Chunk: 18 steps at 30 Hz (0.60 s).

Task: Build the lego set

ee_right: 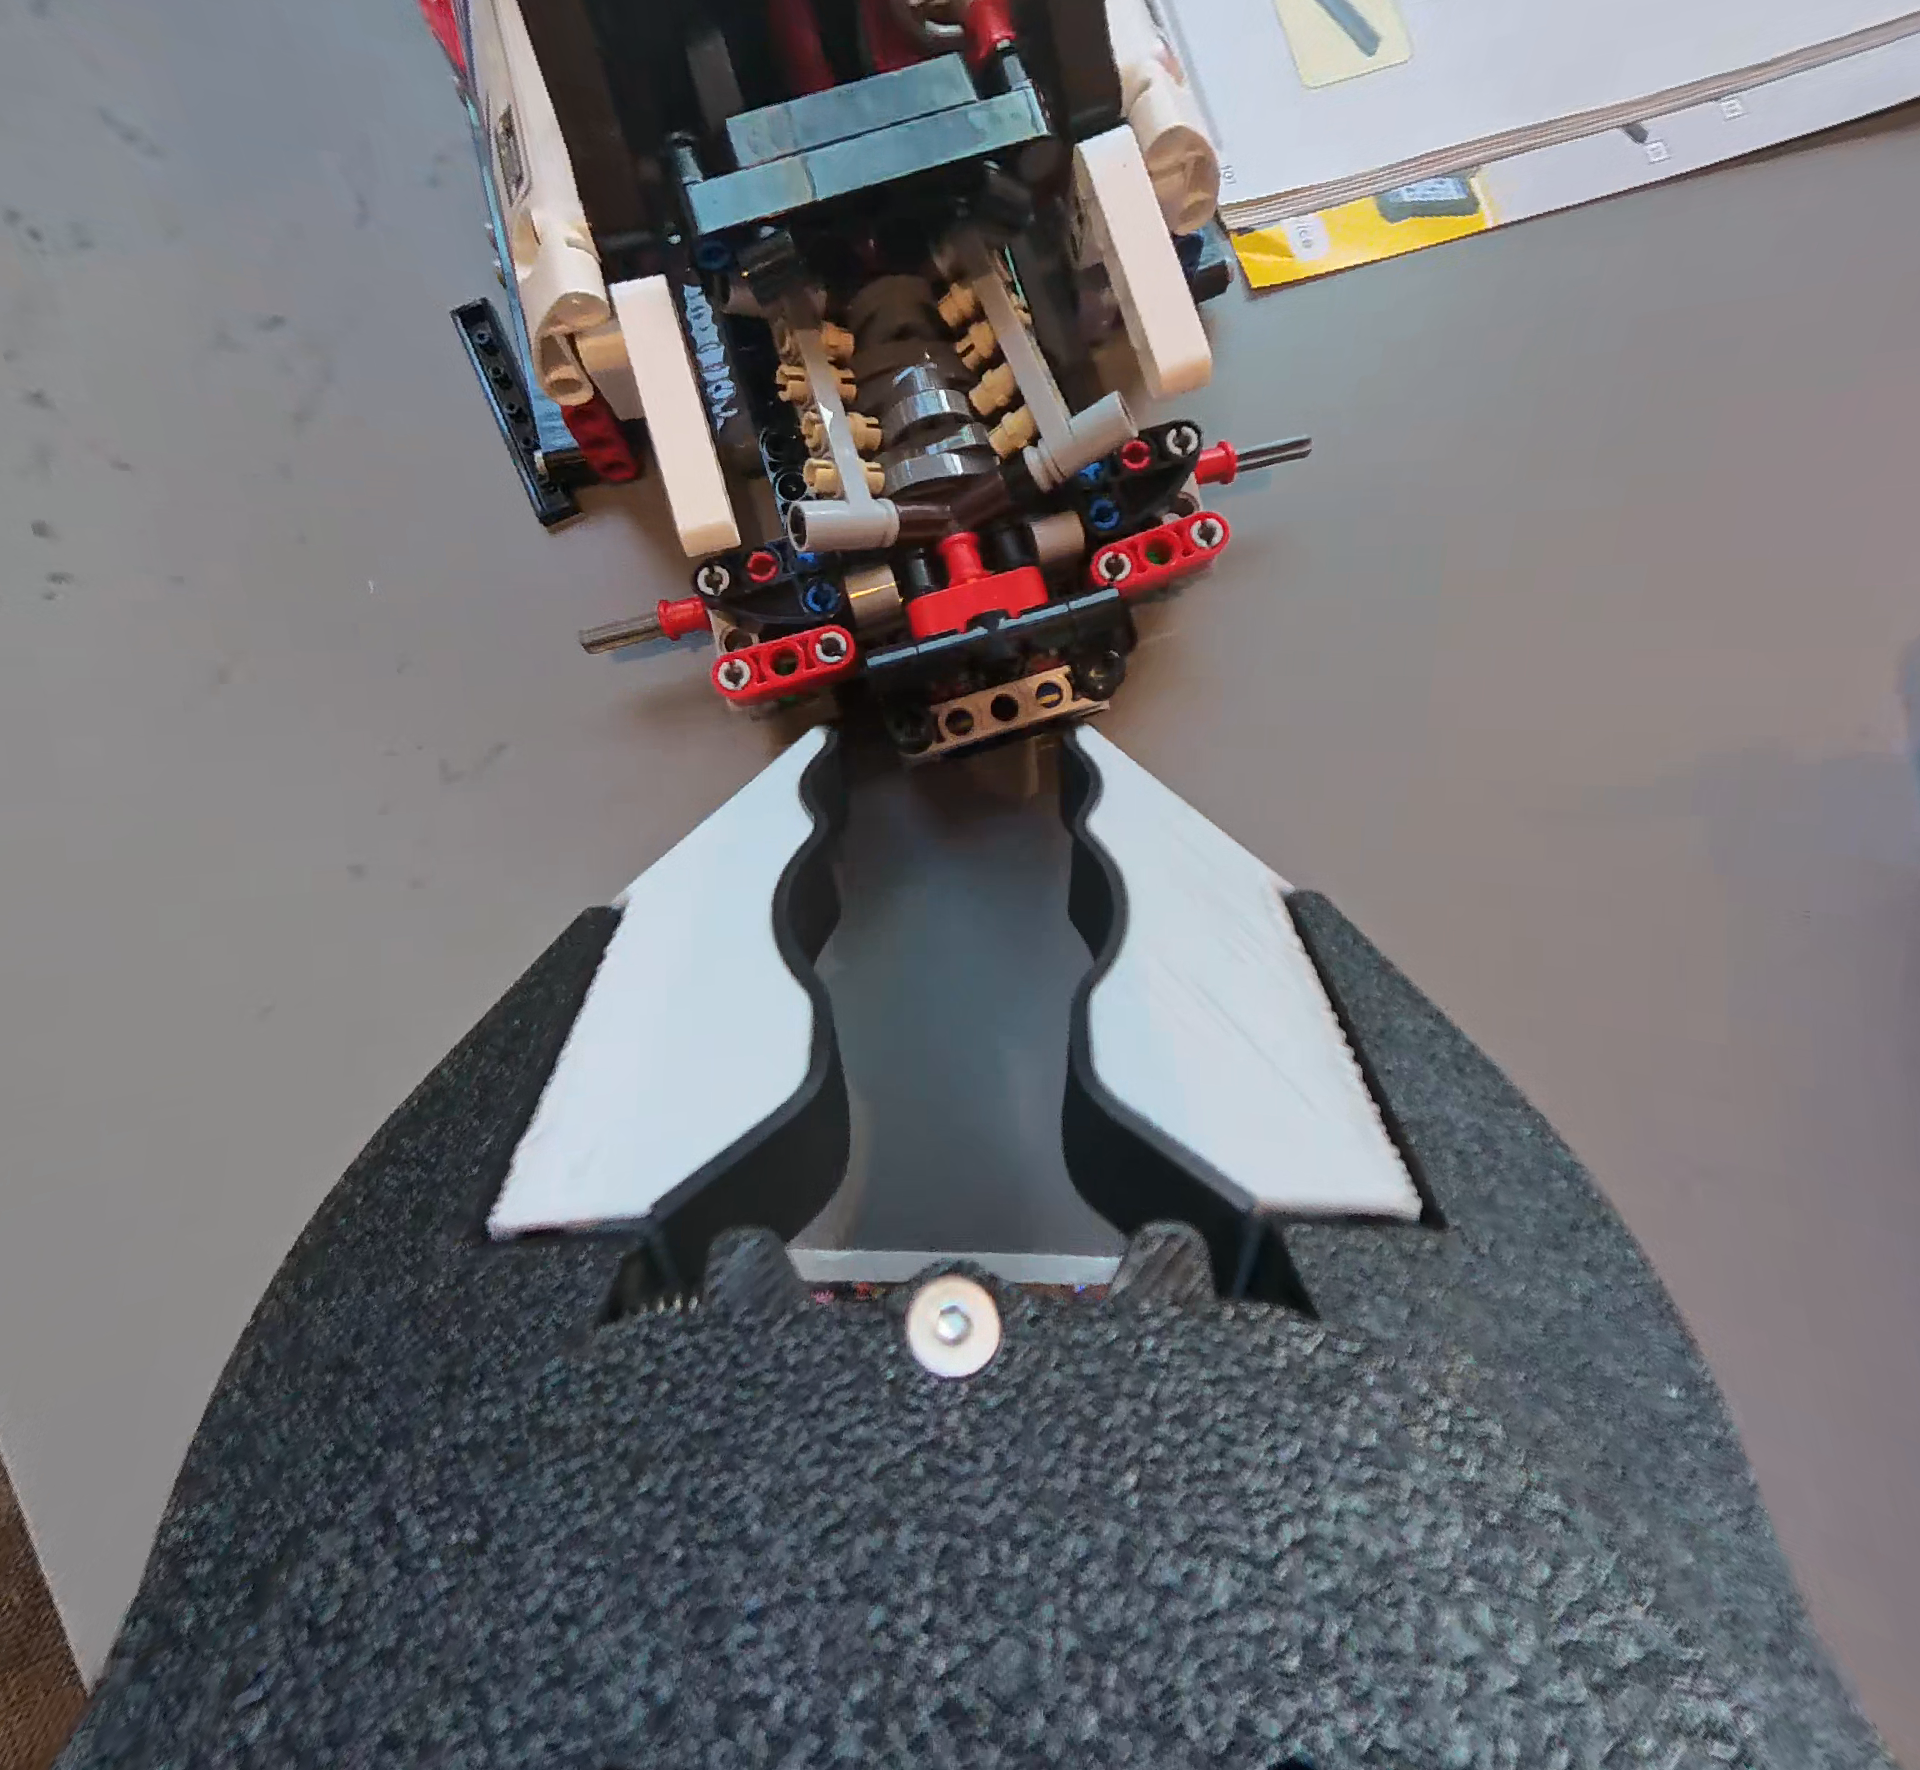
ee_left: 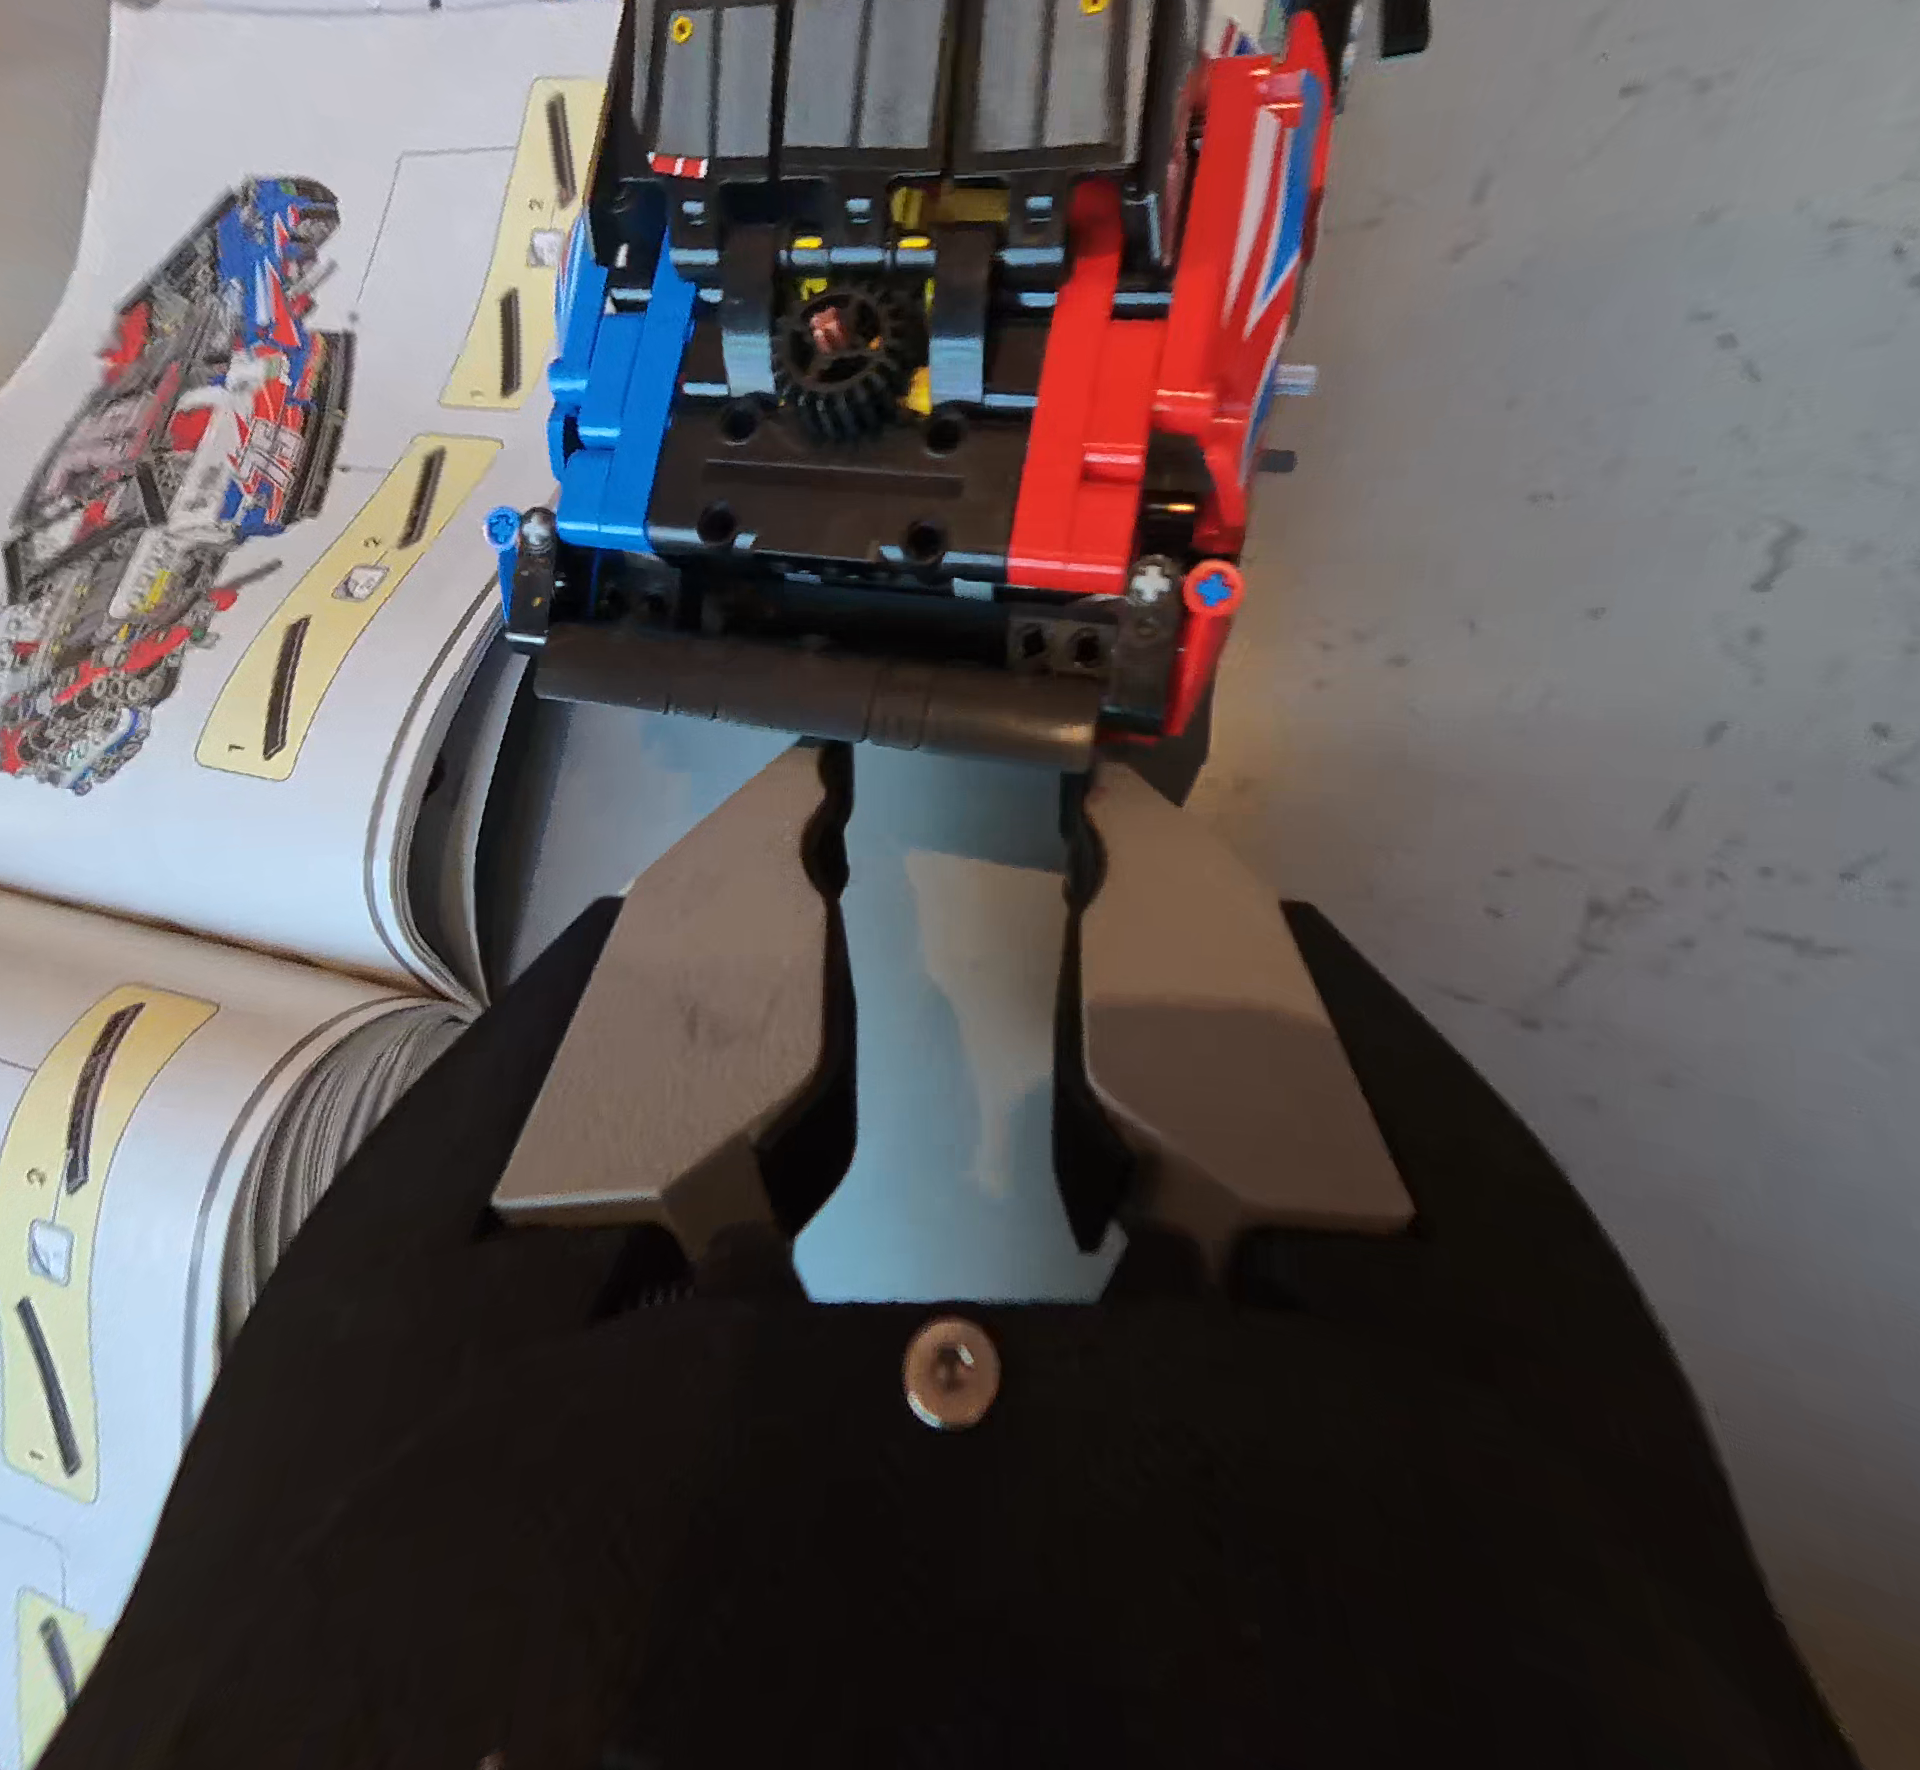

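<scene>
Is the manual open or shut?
Open: in the left wrist view the manual lies spread, printed pages facing up beside the car.

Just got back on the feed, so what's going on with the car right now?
The half-built lego car sits on the grey table, a tool at each end. The left tool is open at the rear bumper; the right tool is open around the tan beam at the engine end. Whether either touches is unclear. The instruction booklet lies open alongside.
</scene>
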### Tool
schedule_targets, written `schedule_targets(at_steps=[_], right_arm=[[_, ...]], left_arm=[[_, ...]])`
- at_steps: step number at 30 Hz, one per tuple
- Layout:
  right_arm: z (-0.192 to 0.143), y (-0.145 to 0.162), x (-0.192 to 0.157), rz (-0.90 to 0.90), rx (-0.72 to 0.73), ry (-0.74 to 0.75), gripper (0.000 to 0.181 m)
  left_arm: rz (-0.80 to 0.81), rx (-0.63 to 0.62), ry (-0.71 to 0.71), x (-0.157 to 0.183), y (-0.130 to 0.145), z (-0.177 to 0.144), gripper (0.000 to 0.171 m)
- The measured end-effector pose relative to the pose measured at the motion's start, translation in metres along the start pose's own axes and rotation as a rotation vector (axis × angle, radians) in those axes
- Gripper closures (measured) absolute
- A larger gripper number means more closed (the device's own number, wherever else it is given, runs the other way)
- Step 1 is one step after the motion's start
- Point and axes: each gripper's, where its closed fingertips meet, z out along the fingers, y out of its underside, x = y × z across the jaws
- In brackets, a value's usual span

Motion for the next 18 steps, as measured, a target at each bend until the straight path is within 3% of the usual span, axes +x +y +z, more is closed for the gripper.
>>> schedule_targets(at_steps=[6, 12, 16, 18], right_arm=[[-0.002, 0.000, -0.005, 0.025, 0.014, 0.006, 0.142], [-0.005, 0.006, -0.005, 0.079, 0.033, 0.020, 0.140], [-0.022, 0.010, 0.005, 0.113, 0.033, 0.145, 0.123], [-0.030, -0.006, 0.003, 0.139, 0.095, 0.212, 0.108]], left_arm=[[0.006, 0.058, -0.097, 0.004, -0.002, -0.001, 0.149], [-0.035, 0.059, -0.160, 0.009, 0.002, -0.017, 0.104], [0.000, 0.004, -0.177, 0.012, 0.002, -0.024, 0.078], [-0.030, -0.025, -0.178, 0.009, 0.002, -0.020, 0.070]])
